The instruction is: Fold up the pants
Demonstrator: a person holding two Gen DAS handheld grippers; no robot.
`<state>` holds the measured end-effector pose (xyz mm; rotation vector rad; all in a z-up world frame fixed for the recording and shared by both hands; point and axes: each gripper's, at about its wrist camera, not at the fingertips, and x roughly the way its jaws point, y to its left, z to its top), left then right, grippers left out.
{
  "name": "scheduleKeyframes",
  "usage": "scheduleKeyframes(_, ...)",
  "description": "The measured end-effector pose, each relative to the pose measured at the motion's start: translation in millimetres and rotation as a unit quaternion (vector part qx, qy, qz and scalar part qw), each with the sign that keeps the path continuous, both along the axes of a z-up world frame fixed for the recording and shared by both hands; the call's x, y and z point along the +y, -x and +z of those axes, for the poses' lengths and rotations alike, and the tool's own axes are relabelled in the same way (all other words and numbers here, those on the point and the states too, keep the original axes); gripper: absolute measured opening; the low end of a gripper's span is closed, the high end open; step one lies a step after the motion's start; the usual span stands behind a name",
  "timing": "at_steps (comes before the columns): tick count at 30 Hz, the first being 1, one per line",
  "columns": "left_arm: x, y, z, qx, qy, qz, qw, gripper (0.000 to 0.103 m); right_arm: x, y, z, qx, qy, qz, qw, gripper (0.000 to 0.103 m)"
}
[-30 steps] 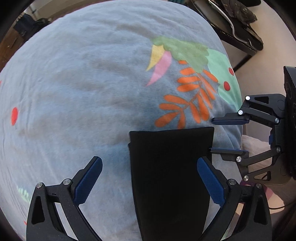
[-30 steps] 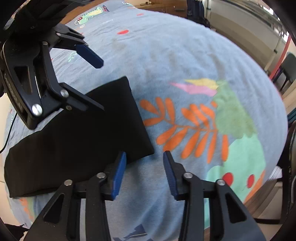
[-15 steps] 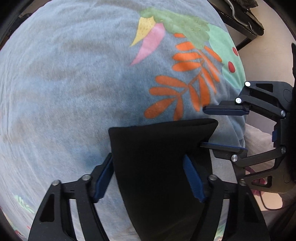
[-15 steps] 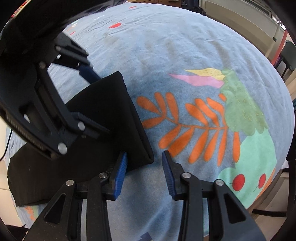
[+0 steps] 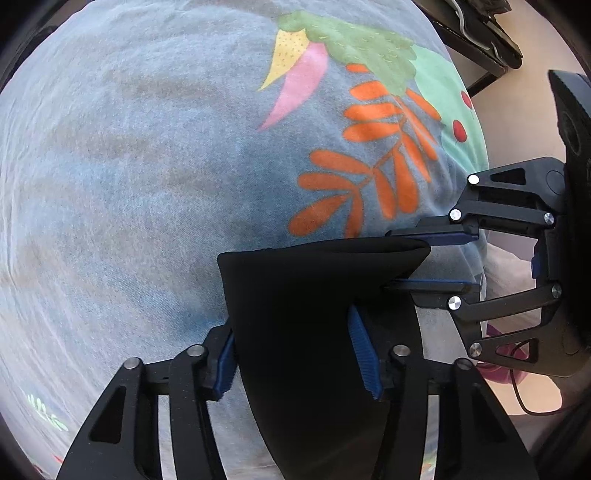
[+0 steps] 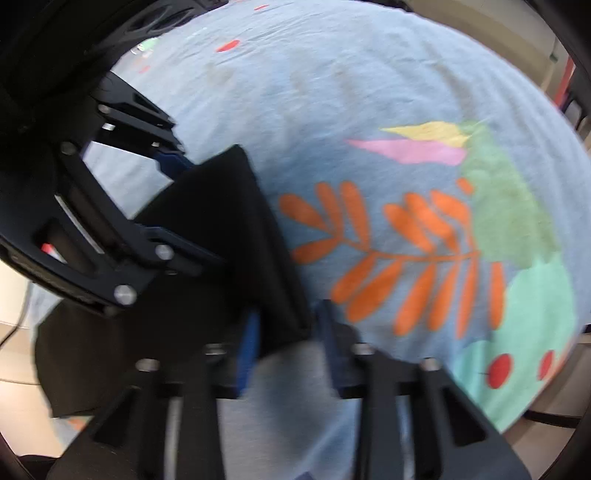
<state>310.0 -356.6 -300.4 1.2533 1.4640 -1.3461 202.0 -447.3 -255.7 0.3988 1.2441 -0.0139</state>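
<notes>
Black folded pants [image 5: 314, 295] lie on a table under a blue cloth with orange leaves [image 5: 147, 184]. My left gripper [image 5: 295, 358] points down over the pants' end. Its jaws are closing, and the blue pads [image 5: 364, 354] squeeze the fabric, which bulges up between them. From the right, my right gripper [image 5: 386, 258] has the pants' far right corner between its fingers. In the blurred right wrist view, the right gripper [image 6: 286, 332] stands with its pads close together on that corner of the pants [image 6: 236, 206]. The left gripper [image 6: 203, 214] is at the left there.
The table's right edge drops to a beige floor [image 5: 535, 92]. Black gear [image 5: 480, 33] lies on the floor at the top right, and a thin cable [image 5: 524, 402] runs below the right gripper. The blue cloth [image 6: 369, 92] stretches far beyond the pants.
Both grippers have sunk onto the pants' end. The left jaws went from wide open to squeezing the fabric. The right jaws narrowed on the corner, and the pants' edge has bunched up.
</notes>
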Motion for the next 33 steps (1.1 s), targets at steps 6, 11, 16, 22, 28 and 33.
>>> scheduleKeyframes(6, 6, -2, 11, 0.010, 0.018, 0.012, 0.9997, 0.032, 4, -3, 9, -0.015, 0.007, 0.014, 1.000, 0.000)
scheduleKeyframes(11, 7, -2, 18, 0.007, 0.025, 0.008, 0.9996, 0.031, 5, -2, 18, -0.033, 0.016, 0.016, 0.999, 0.000)
scheduleKeyframes(16, 9, -2, 24, 0.003, 0.030, 0.012, 0.9995, 0.031, 4, 0, 24, -0.049, 0.015, 0.015, 0.999, 0.000)
scheduleKeyframes(22, 12, 9, 44, 0.002, 0.039, 0.018, 0.9991, 0.031, 11, 13, 39, -0.079, 0.029, 0.028, 0.996, 0.000)
scheduleKeyframes(28, 17, 19, 51, -0.009, 0.045, 0.009, 0.9989, 0.031, 14, 30, 56, -0.093, 0.040, 0.033, 0.994, 0.000)
scheduleKeyframes(33, 24, 14, 59, -0.009, 0.060, 0.016, 0.9980, 0.026, 20, 30, 64, -0.104, 0.051, 0.044, 0.992, 0.000)
